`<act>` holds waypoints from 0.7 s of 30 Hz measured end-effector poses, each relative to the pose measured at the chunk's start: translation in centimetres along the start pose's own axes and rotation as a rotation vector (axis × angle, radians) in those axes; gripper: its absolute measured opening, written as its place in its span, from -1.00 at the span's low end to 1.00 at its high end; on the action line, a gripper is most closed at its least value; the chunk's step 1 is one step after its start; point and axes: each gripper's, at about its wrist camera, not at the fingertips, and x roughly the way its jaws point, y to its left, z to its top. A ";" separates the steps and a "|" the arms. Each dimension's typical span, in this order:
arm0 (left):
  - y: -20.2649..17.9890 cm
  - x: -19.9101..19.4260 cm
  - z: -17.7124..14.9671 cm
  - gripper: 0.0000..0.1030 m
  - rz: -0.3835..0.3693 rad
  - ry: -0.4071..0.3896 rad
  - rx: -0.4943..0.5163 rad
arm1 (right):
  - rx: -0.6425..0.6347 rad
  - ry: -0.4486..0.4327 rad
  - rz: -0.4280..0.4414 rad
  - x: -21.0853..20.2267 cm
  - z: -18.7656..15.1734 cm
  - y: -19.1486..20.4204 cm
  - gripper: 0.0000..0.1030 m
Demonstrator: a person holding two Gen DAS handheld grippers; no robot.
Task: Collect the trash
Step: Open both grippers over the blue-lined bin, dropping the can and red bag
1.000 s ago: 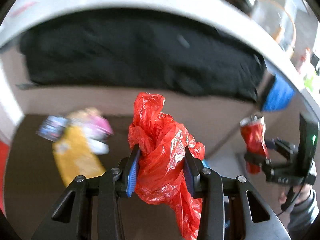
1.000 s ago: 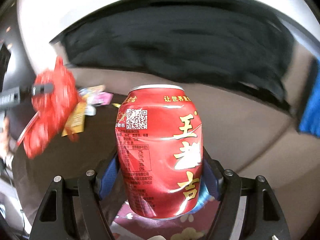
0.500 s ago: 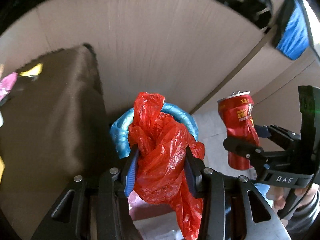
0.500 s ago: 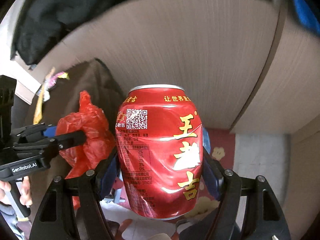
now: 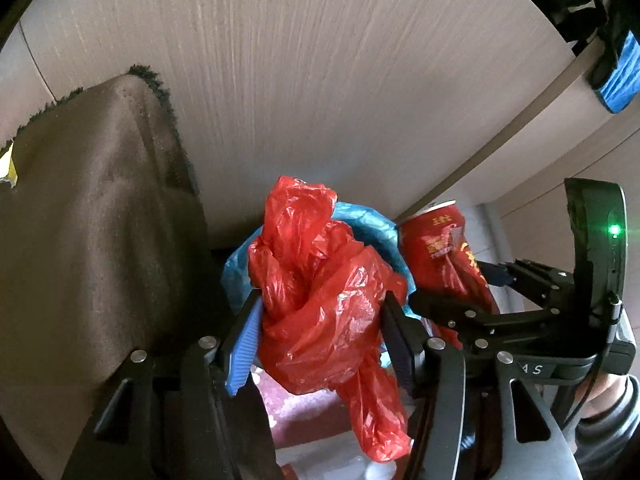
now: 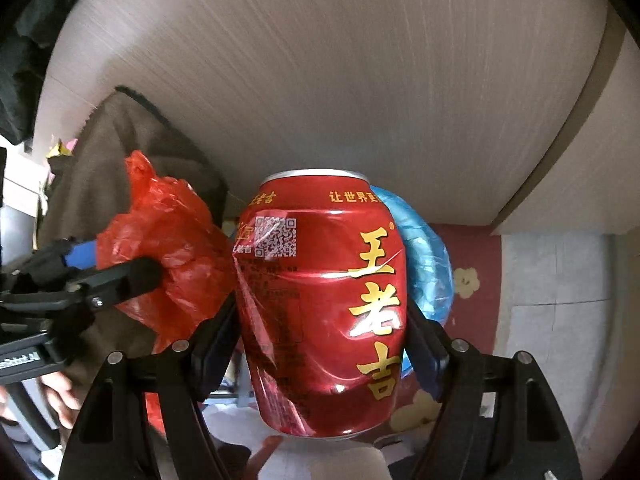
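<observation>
Two grippers, two pieces of trash and one bin liner are counted. The left gripper (image 5: 320,332) has one crumpled red plastic bag (image 5: 320,292) between its fingers; its jaws have just been opening, and whether the pads press on the bag cannot be told — the bag hangs between them, not dropped. The right gripper (image 6: 320,332) is clamped on one dented red drink can (image 6: 324,304), held upright. Both pieces are held just above one blue bin liner (image 5: 372,228), seen behind the bag and the can, beside a brown cloth-covered table edge (image 5: 100,220) and below a pale wood-grain panel (image 5: 320,80).

Compared with a second earlier, the black cloth and the wrappers on the table are gone from view — the liner is now shown.
</observation>
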 end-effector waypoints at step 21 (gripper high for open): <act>0.3 -3.2 0.5 0.17 -0.076 -0.049 -0.054 | 0.027 -0.047 0.113 -1.4 -0.8 -1.4 0.43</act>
